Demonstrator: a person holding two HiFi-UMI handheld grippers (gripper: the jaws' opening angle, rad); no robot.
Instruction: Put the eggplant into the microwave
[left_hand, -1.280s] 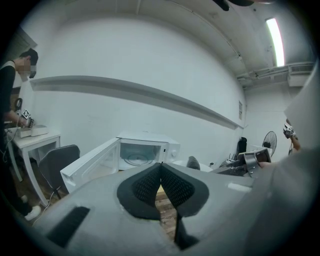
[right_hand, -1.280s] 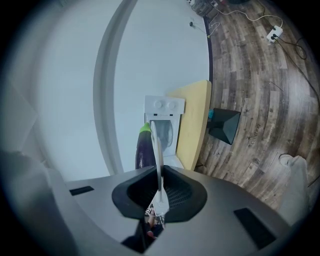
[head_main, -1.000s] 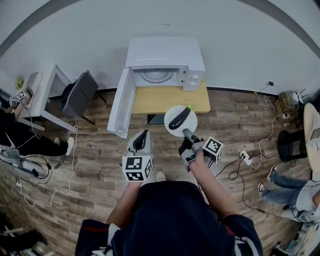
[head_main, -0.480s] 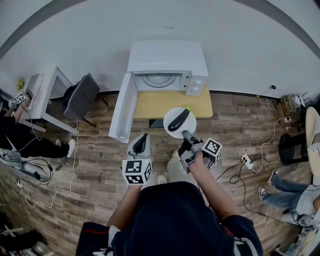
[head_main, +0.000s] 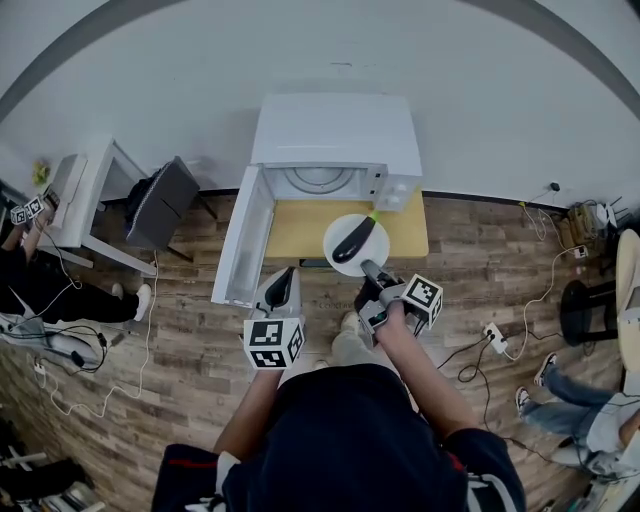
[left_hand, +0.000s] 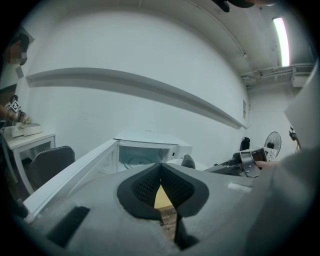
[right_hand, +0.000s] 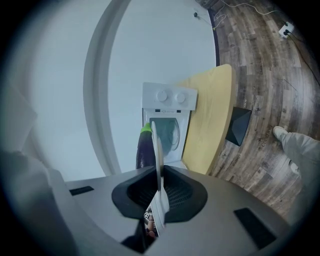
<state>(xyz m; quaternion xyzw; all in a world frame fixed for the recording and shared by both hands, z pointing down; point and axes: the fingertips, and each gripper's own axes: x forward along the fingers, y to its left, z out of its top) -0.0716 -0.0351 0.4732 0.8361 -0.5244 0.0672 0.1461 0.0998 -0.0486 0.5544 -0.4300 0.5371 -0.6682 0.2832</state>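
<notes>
"So, where was the eggplant (head_main: 352, 239)?"
"On the plate (head_main: 338, 262) over the table's (head_main: 295, 225) front edge, stem toward the open microwave (head_main: 335, 130). The right gripper (head_main: 368, 268) clamped the plate's rim; the left gripper (head_main: 282, 284) was closed, empty."

- White box-shaped microwave (head_main: 335, 130), white inside too.
- Glossy dark-purple eggplant (head_main: 352, 240) with a green stem.
- Round white plate (head_main: 380, 250).
- Pale yellow wooden tabletop (head_main: 300, 212).
- Grey-brown plank floor (head_main: 180, 330).
- Grey left gripper (head_main: 283, 272) and right gripper (head_main: 367, 266): black pads, black-and-white square-marker cubes.
</notes>
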